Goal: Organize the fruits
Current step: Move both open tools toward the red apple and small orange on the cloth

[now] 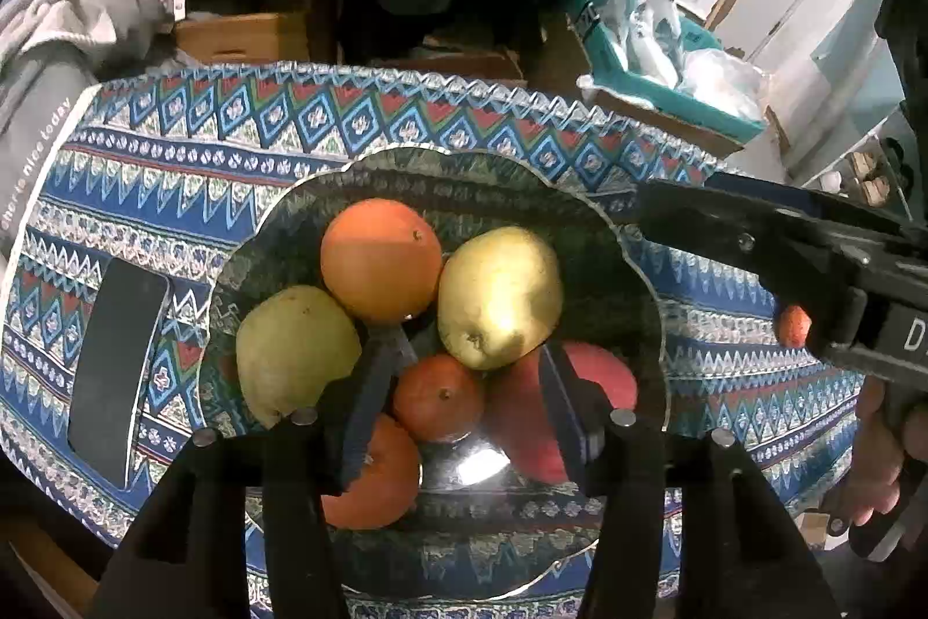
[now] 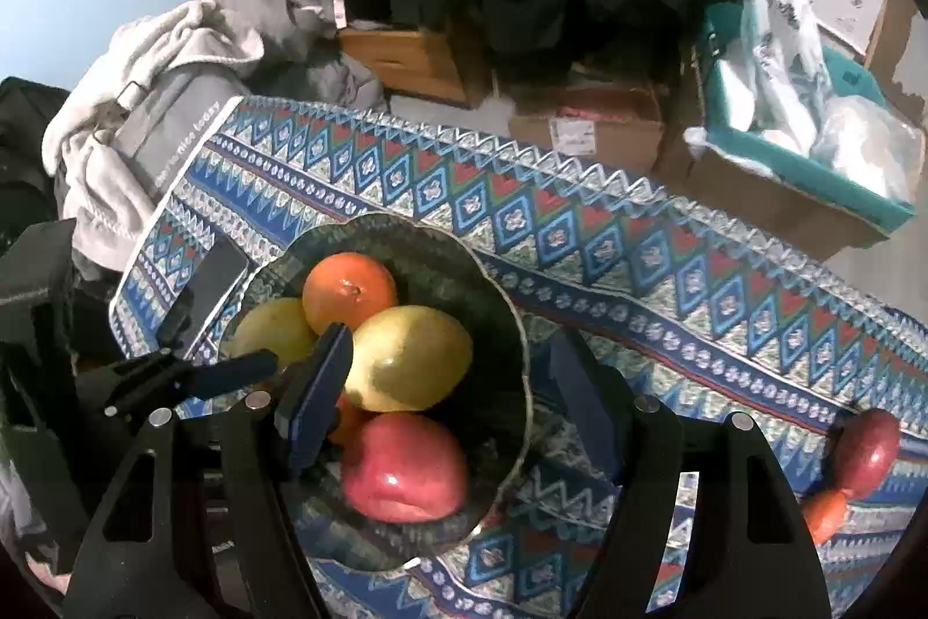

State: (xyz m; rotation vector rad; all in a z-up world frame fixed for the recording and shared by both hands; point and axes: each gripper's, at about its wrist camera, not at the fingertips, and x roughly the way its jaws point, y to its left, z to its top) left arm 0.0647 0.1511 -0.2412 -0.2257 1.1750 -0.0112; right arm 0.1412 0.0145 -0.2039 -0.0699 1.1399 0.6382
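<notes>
Fruit is mostly in the glass bowl, centre of the left wrist view, on the patterned cloth covering the bench. Inside: large orange at top, two yellow-green pears either side, small tangerine below centre, another orange lower left, red apple lower right.

Left hand-held gripper sits low over the bowl, jaws part open, straddling the tangerine; pads don't look pressed on it, so nothing held. Right hand-held gripper hangs over the bowl's right rim in its own view, jaws fairly narrow and empty, w/ the pear and apple just beside its left finger.

Two loose pieces wait at the lower right edge of the right wrist view: a red apple and an orange fruit, touching each other, well apart from the bowl. A phone lies left of the bowl.

Risks, as I judge them:
- Pile is heaped; lifting the left tool out could nudge the tangerine or pear, and round fruit may roll over the low rim.
- Both tools crowd the same bowl, so they could clash.
- Bowl is glass on loose cloth; a sideways knock could slide it toward the bench edge.
- Adding the last two on top may tip the heap; better placed in the gap at the bowl's right.
</notes>
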